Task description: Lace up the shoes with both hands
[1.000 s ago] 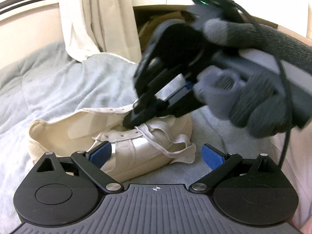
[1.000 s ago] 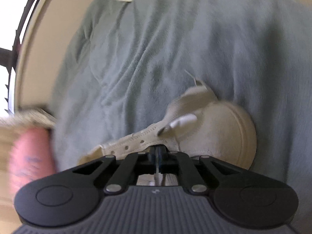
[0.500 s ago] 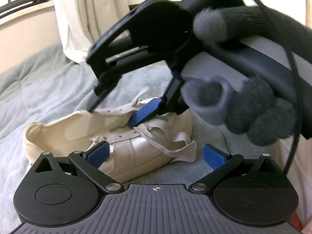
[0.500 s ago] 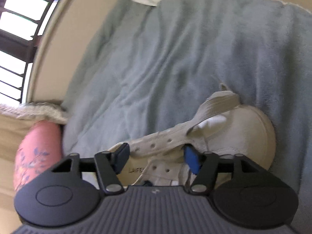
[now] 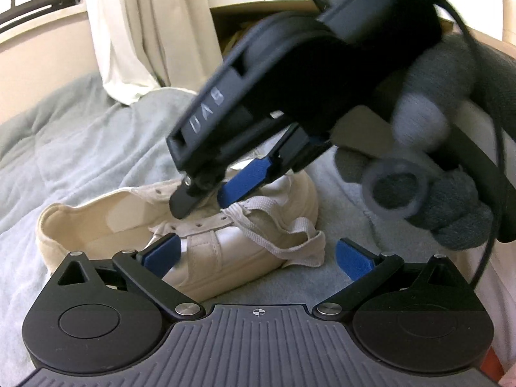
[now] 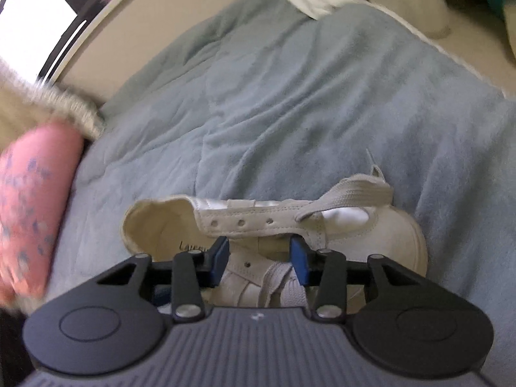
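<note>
Hovering over shoe [image 5: 206,258] | right gripper [image 5: 209,196] parted, blocking eyelets | left gripper [image 5: 258,254] released | curtain [image 5: 135,32] at 11 o'clock | pink pillow [image 6: 29,206] at 9 o'clock

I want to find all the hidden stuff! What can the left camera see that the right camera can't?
Only the left wrist view shows the gloved hand holding the right gripper from outside, its open fingers over the shoe, and a cream curtain. Only the right wrist view shows a pink flowery cushion and writing inside the shoe. Both show the white shoe, its loose lace and the grey-blue blanket.
</note>
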A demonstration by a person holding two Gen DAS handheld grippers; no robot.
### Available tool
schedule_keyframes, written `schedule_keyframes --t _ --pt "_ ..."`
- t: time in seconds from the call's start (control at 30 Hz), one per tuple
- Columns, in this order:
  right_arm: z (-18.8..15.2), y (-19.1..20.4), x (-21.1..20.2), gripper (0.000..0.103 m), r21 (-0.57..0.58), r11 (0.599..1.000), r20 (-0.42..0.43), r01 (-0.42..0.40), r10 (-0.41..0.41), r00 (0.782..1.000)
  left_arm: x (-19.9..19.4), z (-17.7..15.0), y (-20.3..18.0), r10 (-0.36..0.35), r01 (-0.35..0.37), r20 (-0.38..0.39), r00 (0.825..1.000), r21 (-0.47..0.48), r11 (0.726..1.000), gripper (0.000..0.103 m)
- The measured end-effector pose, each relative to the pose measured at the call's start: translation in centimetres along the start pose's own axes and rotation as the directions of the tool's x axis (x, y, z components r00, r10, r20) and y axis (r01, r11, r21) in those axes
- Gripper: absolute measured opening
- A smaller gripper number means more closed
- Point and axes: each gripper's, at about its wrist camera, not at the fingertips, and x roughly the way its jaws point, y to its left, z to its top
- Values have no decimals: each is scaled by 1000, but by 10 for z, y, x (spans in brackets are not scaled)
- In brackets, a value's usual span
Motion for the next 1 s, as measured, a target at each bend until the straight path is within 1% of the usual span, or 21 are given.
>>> schedule_keyframes --t 0.07,0.13,0.17,0.2,0.23,0.3,0.4,0.43,0.53,0.57,0.63,0.73,0.77,0.83,0.87,0.9,0.93,1.0 --pt "5 -12 -2 45 114 992 6 -46 46 999 0 2 5 6 -6 9 1000 -6 1000 103" --pt "7 -15 -1 45 168 984 21 -52 49 999 1 3 10 6 -5 15 1000 -16 1000 103" --pt "7 -14 0 45 176 983 26 -45 41 999 1 4 12 7 -7 17 1000 -19 1000 103" --pt "5 -6 1 45 129 992 26 -7 4 1000 2 5 14 9 -9 17 1000 -19 1000 103" --pt "1 5 2 44 56 997 29 46 -47 998 4 5 15 10 -10 15 1000 -18 1000 103" --pt "-8 22 3 43 -51 991 39 127 -125 991 6 5 17 12 -12 8 1000 -1 1000 103" --pt "-13 26 4 43 -64 985 46 158 -155 987 8 5 20 12 -12 -4 1000 23 1000 103" --pt "-14 29 5 43 -85 982 41 170 -167 985 9 5 22 9 -9 -8 1000 26 1000 103" --pt "-20 42 4 46 -198 960 29 198 -197 980 8 7 30 -14 15 -22 1000 26 1000 103" --pt "-21 41 2 47 -198 961 33 191 -188 982 8 8 34 -20 21 -23 1000 27 999 103" --pt "-21 28 -1 38 -118 978 59 169 -163 985 7 8 40 -29 29 -22 999 30 999 103" --pt "-21 11 -2 21 -29 990 88 139 -136 987 6 8 46 -19 19 -17 1000 39 999 103" --pt "-21 5 -1 14 1 992 95 128 -127 987 7 8 49 -17 18 -15 1000 39 999 103" --pt "-15 -14 0 2 128 989 87 80 -91 992 7 9 54 -13 13 -11 1000 34 999 103" --pt "-12 -23 1 0 190 980 83 53 -69 994 8 10 56 -10 10 -8 1000 30 999 103" --pt "-10 -30 1 0 247 969 79 21 -42 996 8 11 59 -7 7 -7 1000 27 1000 103" --pt "-9 -33 1 0 271 963 76 11 -32 997 8 12 61 -3 3 -7 1000 25 1000 103" --pt "-8 -29 2 1 259 966 72 19 -39 997 9 14 65 1 -1 -7 1000 25 1000 103"
